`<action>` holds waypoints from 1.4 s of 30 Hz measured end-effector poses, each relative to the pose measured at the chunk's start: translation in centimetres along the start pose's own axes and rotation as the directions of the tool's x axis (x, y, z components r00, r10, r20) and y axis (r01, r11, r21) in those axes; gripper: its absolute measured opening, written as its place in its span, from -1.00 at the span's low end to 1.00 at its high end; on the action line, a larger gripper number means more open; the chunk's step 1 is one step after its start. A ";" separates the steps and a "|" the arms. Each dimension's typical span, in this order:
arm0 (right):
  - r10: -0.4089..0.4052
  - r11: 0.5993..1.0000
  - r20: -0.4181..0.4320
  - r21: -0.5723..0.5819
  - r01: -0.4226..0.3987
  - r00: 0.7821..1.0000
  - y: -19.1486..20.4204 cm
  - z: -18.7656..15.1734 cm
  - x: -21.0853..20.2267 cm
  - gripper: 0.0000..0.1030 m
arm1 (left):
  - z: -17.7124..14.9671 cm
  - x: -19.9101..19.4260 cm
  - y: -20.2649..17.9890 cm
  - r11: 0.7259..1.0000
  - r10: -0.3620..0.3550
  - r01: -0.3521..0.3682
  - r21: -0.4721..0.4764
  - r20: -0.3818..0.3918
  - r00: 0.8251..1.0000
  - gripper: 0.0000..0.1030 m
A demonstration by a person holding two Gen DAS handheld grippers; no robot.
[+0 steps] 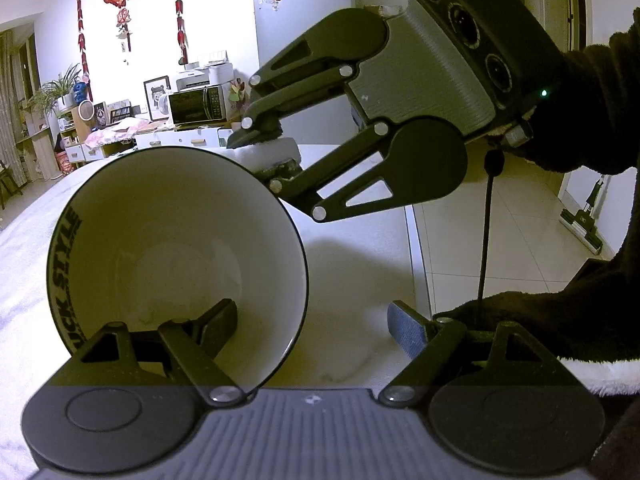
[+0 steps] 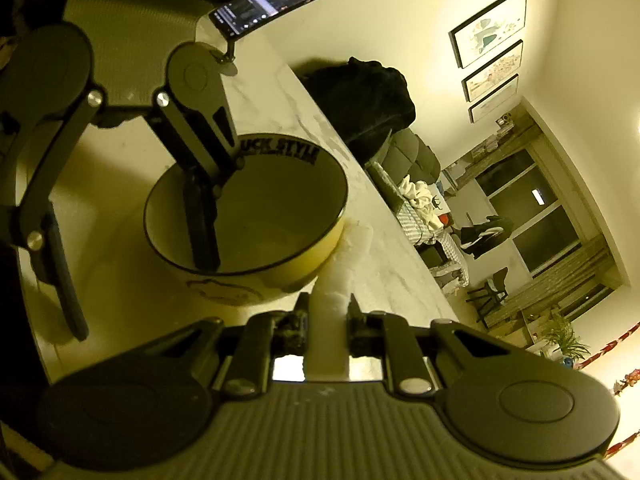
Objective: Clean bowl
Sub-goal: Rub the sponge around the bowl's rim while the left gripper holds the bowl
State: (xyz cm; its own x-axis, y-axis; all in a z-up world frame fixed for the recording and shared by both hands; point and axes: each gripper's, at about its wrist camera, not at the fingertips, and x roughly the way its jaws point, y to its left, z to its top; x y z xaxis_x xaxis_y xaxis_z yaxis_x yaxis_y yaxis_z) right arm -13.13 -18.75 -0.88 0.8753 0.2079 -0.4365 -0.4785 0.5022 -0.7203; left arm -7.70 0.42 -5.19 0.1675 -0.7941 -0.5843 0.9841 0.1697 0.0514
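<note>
White marble-look tabletop | yellow ceramic bowl with white inside tipped near its edge | left gripper wide, one finger inside rim | right gripper clamping white folded cloth beside bowl's outer wall | advice: pinch rim first, then wipe inside.

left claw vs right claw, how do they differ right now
The left claw stands wide open, one finger inside the bowl and one outside its wall; the right claw is shut on a white wipe. The left touches the bowl; the right sits outside it by the rim. Both are black two-finger claws.
</note>
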 end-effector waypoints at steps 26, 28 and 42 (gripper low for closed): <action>-0.026 1.000 0.006 -0.017 0.026 1.000 -0.5 1.5 0.3 -0.67 | 0.2 0.5 -0.3 1.000 -0.012 0.012 0.008 -0.007 1.000 0.74; -0.026 0.999 -0.002 -0.025 0.026 1.000 -0.3 1.4 0.5 -0.67 | 0.2 0.5 -0.3 1.000 -0.012 0.012 0.008 -0.007 1.000 0.74; -0.010 1.000 -0.015 -0.005 0.010 1.000 -0.2 1.0 0.8 -0.66 | 0.4 0.9 -0.5 1.000 -0.013 0.013 0.009 -0.008 1.000 0.76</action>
State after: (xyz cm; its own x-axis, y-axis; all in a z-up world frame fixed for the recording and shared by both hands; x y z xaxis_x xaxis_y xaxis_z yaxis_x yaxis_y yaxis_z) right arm -12.25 -17.81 -0.55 0.8791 0.1903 -0.4370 -0.4698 0.5000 -0.7275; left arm -8.06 -0.66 -5.43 0.1542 -0.7915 -0.5914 0.9867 0.1541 0.0511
